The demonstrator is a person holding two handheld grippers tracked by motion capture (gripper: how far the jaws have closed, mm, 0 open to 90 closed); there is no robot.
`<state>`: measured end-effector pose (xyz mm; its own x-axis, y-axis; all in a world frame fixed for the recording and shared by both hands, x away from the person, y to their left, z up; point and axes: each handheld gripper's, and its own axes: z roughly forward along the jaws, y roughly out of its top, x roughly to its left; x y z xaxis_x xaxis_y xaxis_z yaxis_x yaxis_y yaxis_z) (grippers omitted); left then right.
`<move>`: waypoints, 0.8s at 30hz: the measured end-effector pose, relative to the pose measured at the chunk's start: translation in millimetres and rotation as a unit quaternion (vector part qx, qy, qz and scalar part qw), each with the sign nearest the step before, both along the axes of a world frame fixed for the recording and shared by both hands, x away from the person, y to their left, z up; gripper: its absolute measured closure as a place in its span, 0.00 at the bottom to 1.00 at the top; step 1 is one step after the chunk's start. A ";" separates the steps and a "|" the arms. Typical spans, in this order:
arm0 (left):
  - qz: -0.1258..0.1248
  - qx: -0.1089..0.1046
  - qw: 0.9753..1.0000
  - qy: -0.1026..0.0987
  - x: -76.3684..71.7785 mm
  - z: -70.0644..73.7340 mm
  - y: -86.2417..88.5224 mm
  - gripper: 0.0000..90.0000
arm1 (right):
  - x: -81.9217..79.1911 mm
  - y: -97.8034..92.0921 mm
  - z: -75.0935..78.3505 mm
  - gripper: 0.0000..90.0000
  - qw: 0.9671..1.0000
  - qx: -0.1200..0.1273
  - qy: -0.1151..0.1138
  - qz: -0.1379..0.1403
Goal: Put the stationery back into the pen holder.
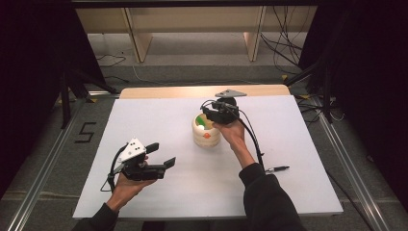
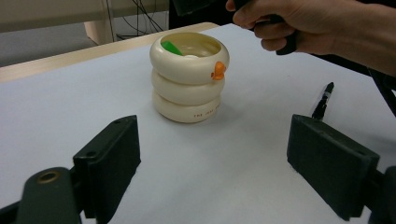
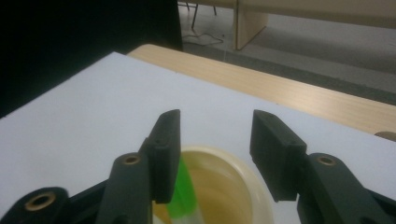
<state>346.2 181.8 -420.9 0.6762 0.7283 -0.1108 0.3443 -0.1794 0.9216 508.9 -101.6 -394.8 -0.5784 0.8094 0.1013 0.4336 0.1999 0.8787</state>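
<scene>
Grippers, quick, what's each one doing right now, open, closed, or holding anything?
Left tool: open, holding nothing, aimed at the cream ringed cup.
Right tool: open, holding nothing, above that cup's mouth.

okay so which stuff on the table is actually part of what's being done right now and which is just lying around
In the job:
- cream ringed holder, under the right hand-held gripper
- green piece inside the holder

Lying about:
- black pen near the table's right edge
- left hand-held gripper, open, held apart from the holder
</scene>
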 end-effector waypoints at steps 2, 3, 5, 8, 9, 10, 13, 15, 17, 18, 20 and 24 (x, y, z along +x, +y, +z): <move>0.000 0.000 1.000 0.000 -0.1 0.1 -0.2 0.18 | -1.0 -4.4 4.0 0.56 1.000 0.008 0.000 -0.002; 0.000 0.000 1.000 0.000 -0.2 0.1 -0.2 0.18 | -1.6 -6.9 5.5 0.55 1.000 0.010 0.000 -0.002; 0.001 0.000 1.000 0.000 0.0 0.1 -0.1 0.18 | -2.5 -11.7 8.4 0.53 1.000 0.012 0.002 -0.001; 0.001 0.000 1.000 0.000 0.0 -0.1 0.0 0.18 | -5.2 -18.7 13.2 0.51 1.000 0.016 0.004 0.005; 0.001 0.000 1.000 0.000 0.1 -0.1 0.0 0.18 | -6.5 -21.2 15.0 0.50 1.000 0.017 0.002 0.009; 0.001 0.000 1.000 0.000 0.1 -0.1 0.0 0.18 | -7.9 -23.7 17.0 0.49 1.000 0.017 0.001 0.011; 0.002 0.000 1.000 -0.001 0.0 0.0 0.0 0.18 | -12.4 -31.7 22.9 0.45 1.000 0.015 0.003 0.022; 0.002 0.000 1.000 -0.001 -0.1 -0.1 -0.1 0.18 | -16.0 -37.5 26.5 0.43 0.999 0.009 0.005 0.030; 0.002 0.000 1.000 -0.001 -0.1 0.0 -0.2 0.18 | -20.0 -43.6 29.6 0.41 0.999 0.006 0.006 0.035; 0.002 -0.001 1.000 -0.001 -0.1 0.0 -0.2 0.18 | -21.8 -46.7 30.8 0.40 0.999 0.001 0.007 0.039; 0.003 0.000 1.000 0.000 0.2 -0.3 -0.3 0.18 | -25.9 -52.8 32.5 0.39 0.999 -0.011 0.008 0.044; 0.002 0.001 1.000 0.001 0.1 -0.5 -0.7 0.18 | -34.9 -63.6 33.9 0.38 0.998 -0.021 0.011 0.058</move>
